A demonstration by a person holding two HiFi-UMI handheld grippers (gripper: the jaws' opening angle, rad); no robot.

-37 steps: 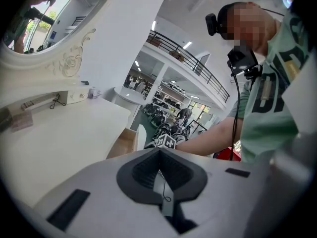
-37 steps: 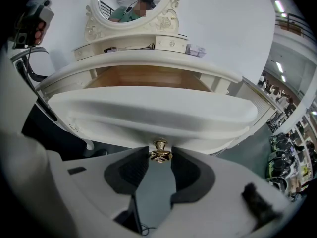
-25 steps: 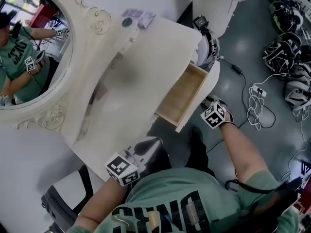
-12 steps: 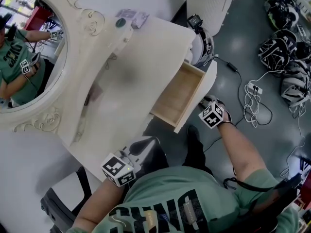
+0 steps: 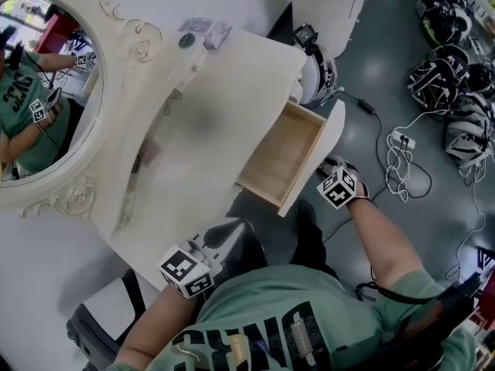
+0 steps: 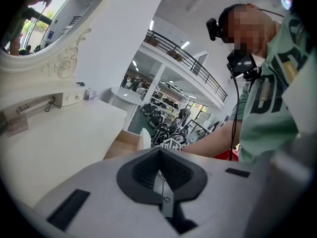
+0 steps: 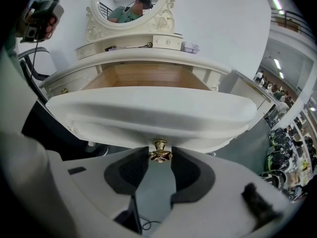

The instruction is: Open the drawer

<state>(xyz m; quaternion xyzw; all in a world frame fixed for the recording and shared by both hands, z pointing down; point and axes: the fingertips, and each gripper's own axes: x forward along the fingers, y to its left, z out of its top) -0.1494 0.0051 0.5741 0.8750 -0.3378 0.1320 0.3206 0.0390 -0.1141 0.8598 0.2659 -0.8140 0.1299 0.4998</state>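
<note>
The drawer (image 5: 285, 154) stands pulled well out from the front of a white dressing table (image 5: 232, 76), on the side toward the right hand, with its pale wooden bottom showing in the head view. Its curved white front (image 7: 148, 113) fills the middle of the right gripper view. A small brass knob (image 7: 160, 151) sits under the lower edge of that front. The right gripper (image 7: 160, 156) has this knob between its two dark pads. The jaws stand fairly wide and are closed in on the knob from either side, with the pads against its flanks. In the head view that gripper (image 5: 331, 168) sits just beside the drawer front and points steeply down. The left gripper (image 6: 158, 158) is held low by the near corner of the table, apart from the drawer. Its pads are pressed together with nothing between them, and a thin cord lies in the slot behind them. An oval mirror (image 5: 46, 91) in a carved frame rises at the back of the table and shows the person in a green shirt. Some small things (image 5: 205, 29) lie on the ledge beside it, perhaps packets, too small to name. A black chair (image 5: 97, 327) stands at the left gripper's side. White cables (image 5: 398, 157) lie on the grey floor (image 5: 418, 222) beyond the drawer.
</note>
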